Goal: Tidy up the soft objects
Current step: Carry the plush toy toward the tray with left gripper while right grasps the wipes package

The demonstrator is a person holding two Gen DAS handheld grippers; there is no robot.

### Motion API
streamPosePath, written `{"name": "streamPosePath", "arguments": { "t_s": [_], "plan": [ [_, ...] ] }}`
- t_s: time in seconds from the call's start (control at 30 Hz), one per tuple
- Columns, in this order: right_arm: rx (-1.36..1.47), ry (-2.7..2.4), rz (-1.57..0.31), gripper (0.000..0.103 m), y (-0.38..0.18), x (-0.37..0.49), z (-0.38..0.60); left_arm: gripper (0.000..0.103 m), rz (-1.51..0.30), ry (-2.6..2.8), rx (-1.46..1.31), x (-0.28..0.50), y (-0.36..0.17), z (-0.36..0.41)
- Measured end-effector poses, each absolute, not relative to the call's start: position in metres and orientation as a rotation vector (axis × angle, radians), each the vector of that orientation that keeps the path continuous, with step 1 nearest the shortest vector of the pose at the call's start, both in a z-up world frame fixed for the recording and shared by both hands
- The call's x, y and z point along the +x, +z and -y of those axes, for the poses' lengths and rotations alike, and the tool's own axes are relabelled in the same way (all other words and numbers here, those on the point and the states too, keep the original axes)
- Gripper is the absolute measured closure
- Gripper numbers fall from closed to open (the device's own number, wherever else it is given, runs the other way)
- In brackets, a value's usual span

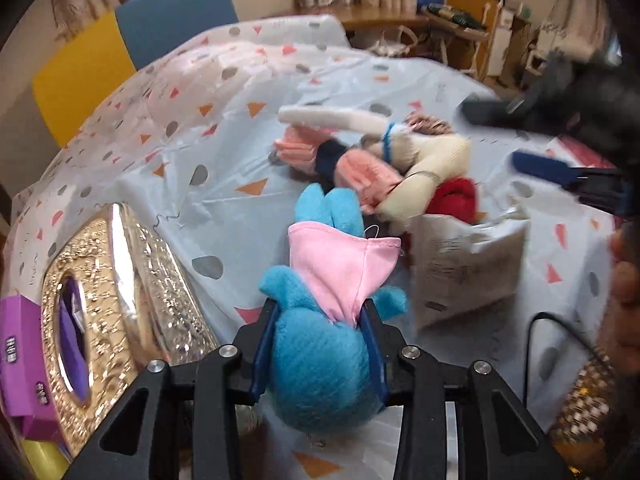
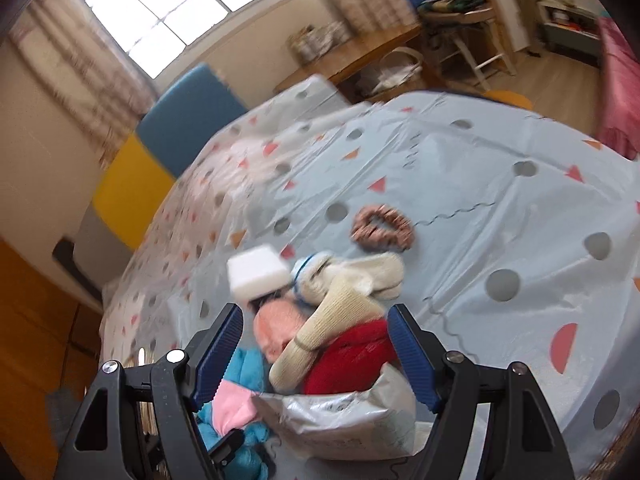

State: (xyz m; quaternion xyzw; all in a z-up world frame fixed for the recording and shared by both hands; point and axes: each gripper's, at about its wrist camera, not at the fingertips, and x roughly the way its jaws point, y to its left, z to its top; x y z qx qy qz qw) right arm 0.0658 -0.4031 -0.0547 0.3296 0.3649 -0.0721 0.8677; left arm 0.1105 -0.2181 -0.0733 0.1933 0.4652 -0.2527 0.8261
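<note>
My left gripper (image 1: 322,316) is shut on a blue plush toy (image 1: 320,364) with a pink cloth (image 1: 340,268) over it, held just above the table; the toy also shows in the right wrist view (image 2: 248,364). Beyond it lies a heap of soft things: cream socks (image 1: 436,156), pink gloves (image 1: 360,172) and a red cloth (image 1: 456,196). My right gripper (image 2: 316,324) is open and empty above that heap (image 2: 344,308); it also shows in the left wrist view (image 1: 532,148). A white sponge block (image 2: 258,274) and a brown scrunchie (image 2: 382,226) lie by the heap.
A gold embossed tray (image 1: 120,304) holding a purple box (image 1: 24,344) sits at the left. A grey plastic mailer bag (image 1: 468,264) lies right of the plush. The table has a pale patterned cover (image 1: 200,128). Blue and yellow chair backs (image 1: 120,40) stand behind.
</note>
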Motion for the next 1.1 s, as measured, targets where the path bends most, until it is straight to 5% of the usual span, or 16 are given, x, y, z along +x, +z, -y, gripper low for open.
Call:
{"name": "streamPosePath", "arguments": {
  "t_s": [0.13,0.33,0.63,0.7,0.73,1.1],
  "plan": [
    [0.526,0.027,-0.919,0.027,-0.042,0.08,0.39,0.063,-0.961,-0.543,0.377,0.114,-0.054,0.209],
    [-0.077,0.13,-1.103,0.027,-0.04,0.075,0.346,0.063,-0.957,-0.533,0.261,0.136,-0.025,0.187],
    [-0.819,0.181,-1.202,0.026,-0.109,0.077,0.26,0.063,-0.967,-0.492,0.02,0.186,0.021,0.144],
    [-0.832,0.178,-1.224,0.03,-0.119,0.079,0.258,0.063,-0.942,-0.454,-0.051,0.198,0.039,0.118],
    [-0.825,0.181,-1.226,0.044,-0.121,0.079,0.257,0.063,-0.927,-0.432,-0.079,0.203,0.046,0.104],
    [-0.771,0.141,-1.253,0.046,-0.125,0.09,0.266,0.062,-0.844,-0.099,-0.295,0.223,0.062,-0.086]
  ]
}}
